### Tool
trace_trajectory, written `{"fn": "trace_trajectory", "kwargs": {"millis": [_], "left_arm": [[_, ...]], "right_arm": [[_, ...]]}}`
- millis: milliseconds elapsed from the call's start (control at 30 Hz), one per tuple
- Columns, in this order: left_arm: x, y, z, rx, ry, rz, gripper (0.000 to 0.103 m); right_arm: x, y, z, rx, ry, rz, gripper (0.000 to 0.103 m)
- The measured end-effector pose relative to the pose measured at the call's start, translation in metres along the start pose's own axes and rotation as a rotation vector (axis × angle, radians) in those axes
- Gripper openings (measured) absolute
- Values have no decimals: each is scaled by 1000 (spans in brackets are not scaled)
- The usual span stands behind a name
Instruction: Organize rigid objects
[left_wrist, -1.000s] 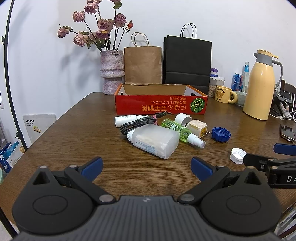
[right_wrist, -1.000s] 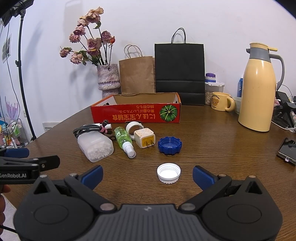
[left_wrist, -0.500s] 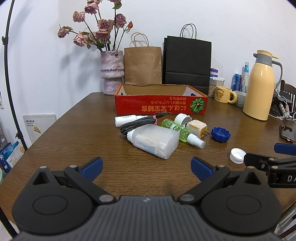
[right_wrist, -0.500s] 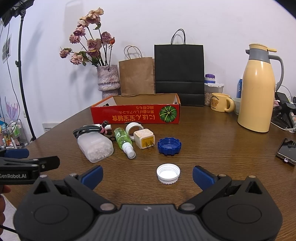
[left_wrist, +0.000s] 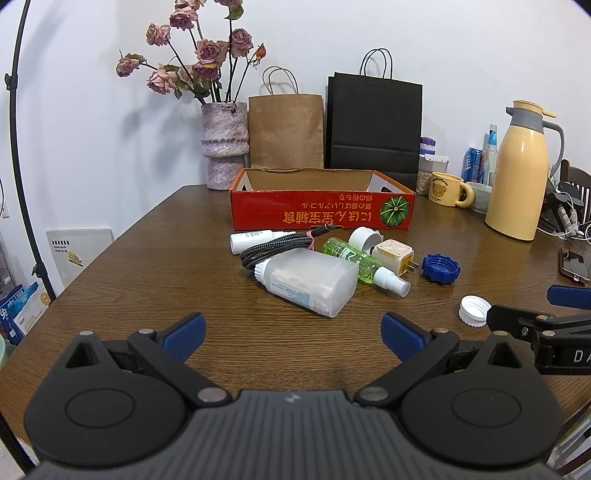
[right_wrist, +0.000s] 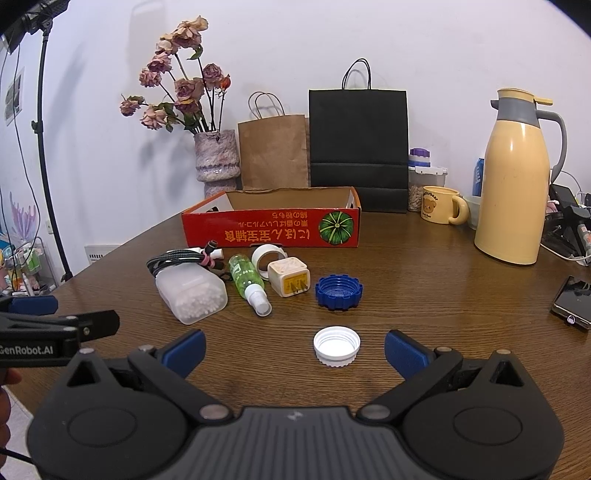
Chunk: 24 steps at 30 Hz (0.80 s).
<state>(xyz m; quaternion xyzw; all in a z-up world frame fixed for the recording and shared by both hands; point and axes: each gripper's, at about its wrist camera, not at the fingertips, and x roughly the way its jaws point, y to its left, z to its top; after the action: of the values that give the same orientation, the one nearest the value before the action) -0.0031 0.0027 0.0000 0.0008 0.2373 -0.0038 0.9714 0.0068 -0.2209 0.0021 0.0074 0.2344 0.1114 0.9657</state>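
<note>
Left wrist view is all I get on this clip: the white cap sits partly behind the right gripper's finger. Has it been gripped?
Observer: No. The white cap lies free on the table, open side up, just ahead of the right gripper, whose jaws stand wide open.
Operator: And the frosted container, what is in it? I only see a label and haze.
Observer: Cotton swabs. Their white tips show packed against the end wall of the frosted container that faces the right wrist camera.
</note>
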Motion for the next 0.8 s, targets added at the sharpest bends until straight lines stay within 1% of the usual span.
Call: {"fn": "trace_trajectory", "kwargs": {"millis": [800], "left_arm": [[0, 0, 0, 0, -1, 1, 103]], "right_arm": [[-2, 1, 2, -3, -2, -1, 103]]}}
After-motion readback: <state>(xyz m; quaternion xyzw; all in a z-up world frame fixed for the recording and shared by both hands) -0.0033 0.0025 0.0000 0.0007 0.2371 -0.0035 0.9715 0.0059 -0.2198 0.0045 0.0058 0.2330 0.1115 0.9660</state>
